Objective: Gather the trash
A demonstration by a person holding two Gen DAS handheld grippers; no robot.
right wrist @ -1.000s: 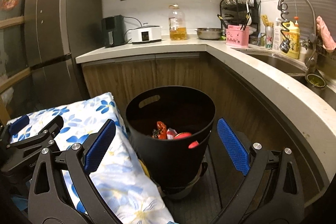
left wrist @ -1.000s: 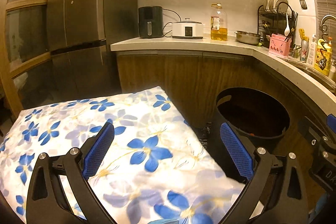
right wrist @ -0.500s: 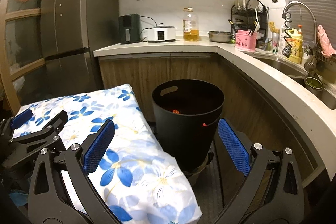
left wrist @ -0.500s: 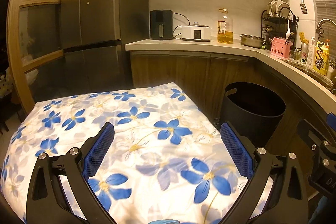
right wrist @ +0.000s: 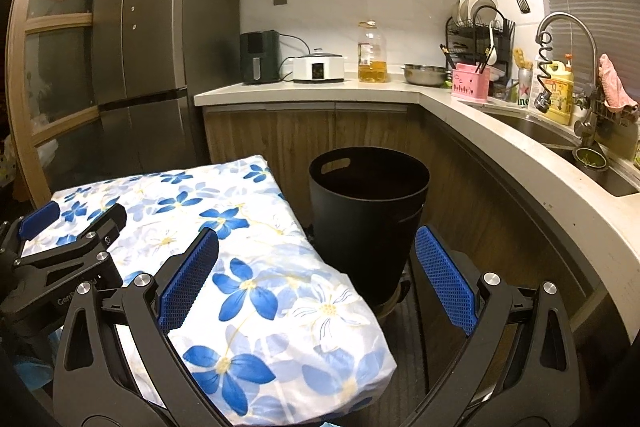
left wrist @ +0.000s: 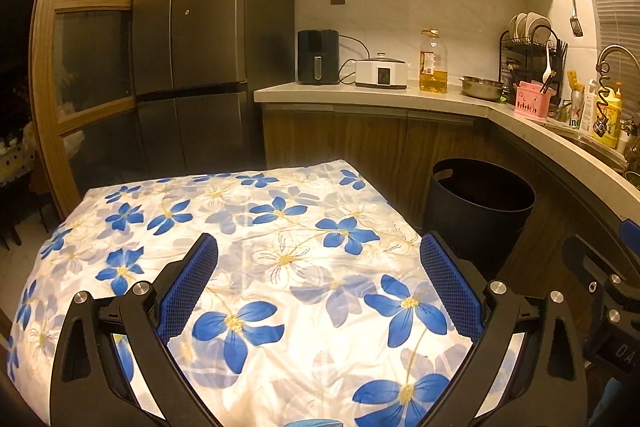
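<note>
Right wrist view: both grippers empty over a cleared table
Round black plastic bin (right wrist: 368, 215) stands on the floor just beside the blue-flowered white tablecloth (right wrist: 248, 267) (handy for drops); right gripper (right wrist: 316, 279) and left gripper (left wrist: 320, 283) gape wide, no trash visible

Floral cloth (left wrist: 280, 267), fridge (left wrist: 208, 39), oil bottle (left wrist: 433, 67), pink caddy (right wrist: 470, 83)

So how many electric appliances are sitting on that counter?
2: a black air fryer at the counter's left end, near the fridge, and a white cooker just to its right. Others may be hidden behind the dish rack.
</note>
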